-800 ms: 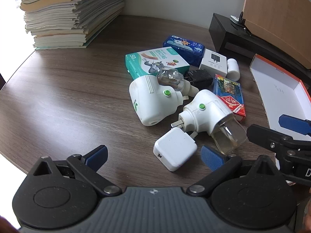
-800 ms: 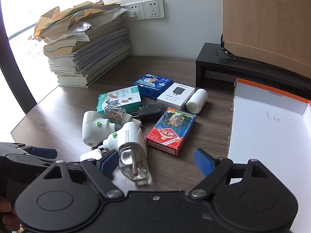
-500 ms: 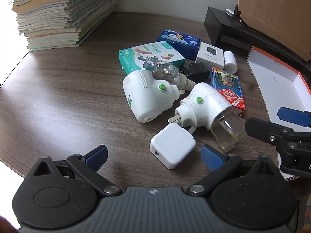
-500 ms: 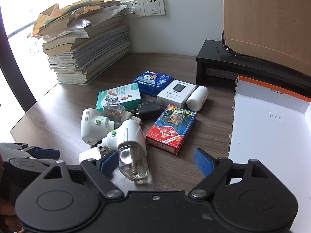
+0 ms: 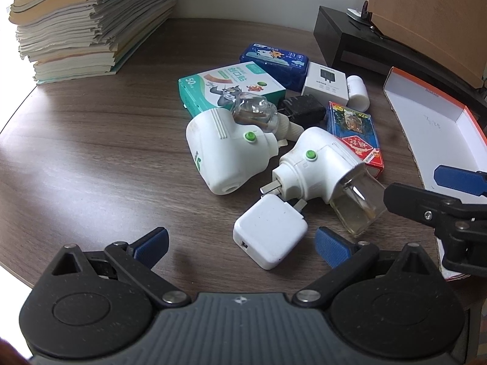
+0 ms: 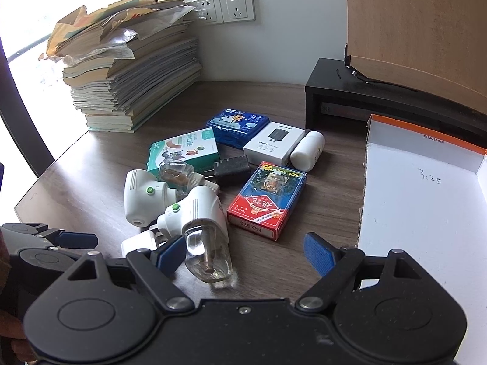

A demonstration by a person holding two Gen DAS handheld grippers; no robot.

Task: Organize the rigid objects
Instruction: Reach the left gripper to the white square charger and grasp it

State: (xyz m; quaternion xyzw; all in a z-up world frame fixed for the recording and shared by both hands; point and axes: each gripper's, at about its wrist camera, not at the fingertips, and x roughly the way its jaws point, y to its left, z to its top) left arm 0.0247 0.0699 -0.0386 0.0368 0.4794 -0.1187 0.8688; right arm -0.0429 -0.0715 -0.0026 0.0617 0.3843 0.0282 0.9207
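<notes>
Nothing is sitting in the box [image 6: 426, 213] yet.
Both the left gripper [image 5: 240, 243] and the right gripper [image 6: 245, 251] are hovering, fingers spread, holding nothing, over the pile on the table [image 5: 91, 152].

Left gripper [image 5: 240, 245], matte black linkage arms over a ribbed grey housing, silver pivot screws at five and seven o'clock, blue ribbed pads [image 5: 330, 245], right gripper [image 6: 243, 251] all black, same blue pads, round speckled hubs
</notes>
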